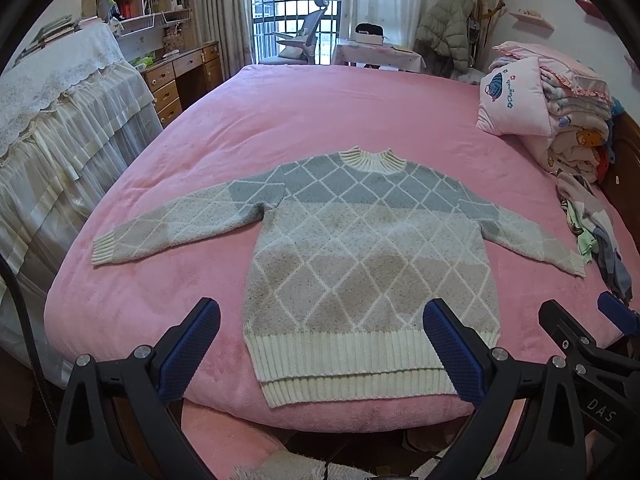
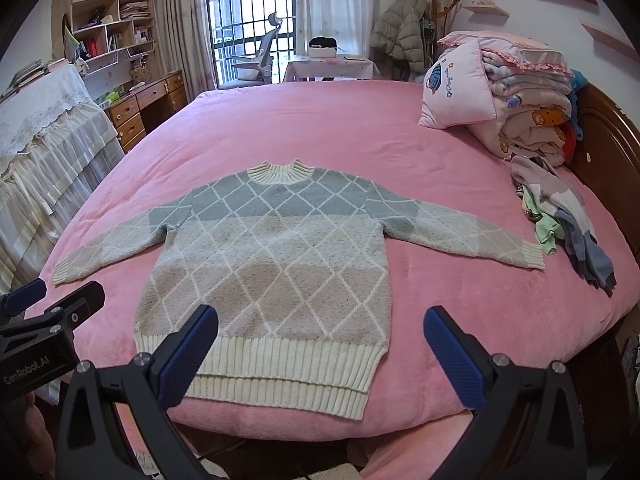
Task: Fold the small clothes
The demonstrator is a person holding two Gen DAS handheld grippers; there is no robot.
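Diamond-knit sweater (image 1: pixel 360 256) flat, sleeves outspread

Soft daylight from the window (image 1: pixel 296 12); sharp focus; fisheye-bent, dark-cornered edges.

Left gripper (image 1: pixel 320 344) fingers spread wide, right gripper (image 2: pixel 320 348) likewise, side by side

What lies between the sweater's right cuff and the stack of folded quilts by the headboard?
A loose heap of small clothes lies between the sweater cuff and the folded quilts, on the pink bedspread; it shows most clearly in the right wrist view.
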